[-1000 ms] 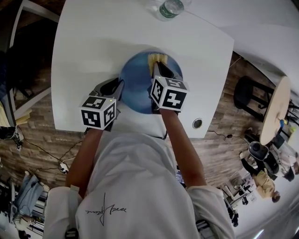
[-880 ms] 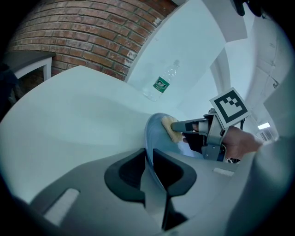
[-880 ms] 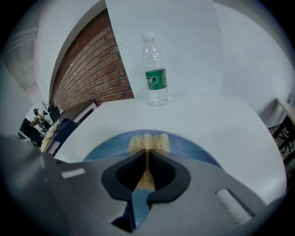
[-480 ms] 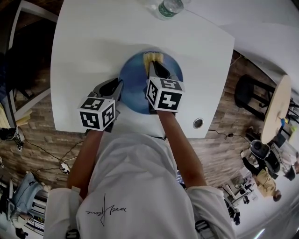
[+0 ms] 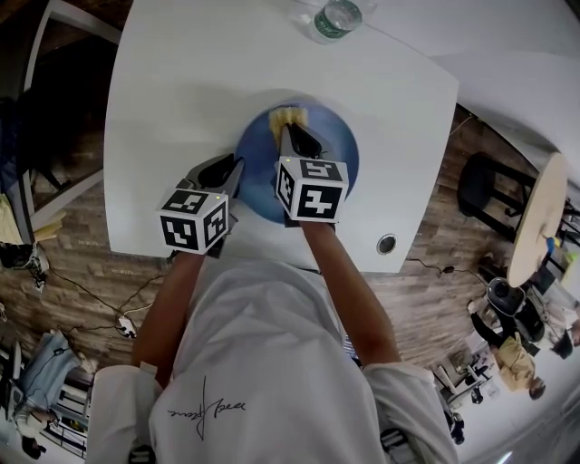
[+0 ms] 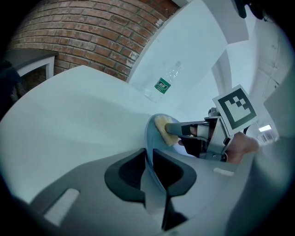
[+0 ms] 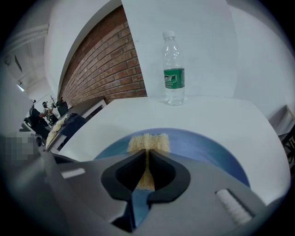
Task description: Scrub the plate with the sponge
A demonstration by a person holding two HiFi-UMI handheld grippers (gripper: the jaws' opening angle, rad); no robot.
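Observation:
A blue plate (image 5: 340,145) lies on the white table (image 5: 181,82). My left gripper (image 5: 234,172) is shut on the plate's left rim; the rim (image 6: 150,138) runs between its jaws in the left gripper view. A yellow sponge (image 5: 290,116) rests on the plate's far part. My right gripper (image 5: 294,134) is shut on the sponge (image 7: 148,142), which presses on the plate (image 7: 216,150) in the right gripper view. From the left gripper view the right gripper (image 6: 177,130) holds the sponge (image 6: 165,130) against the plate's face.
A clear water bottle with a green label (image 5: 331,16) stands at the table's far edge, also in the right gripper view as the bottle (image 7: 174,69). A round cable hole (image 5: 387,243) sits near the table's front right. A brick wall (image 7: 103,64) lies beyond.
My right gripper has slid the sponge leftward across the far part of the plate. The left gripper has kept its hold on the rim.

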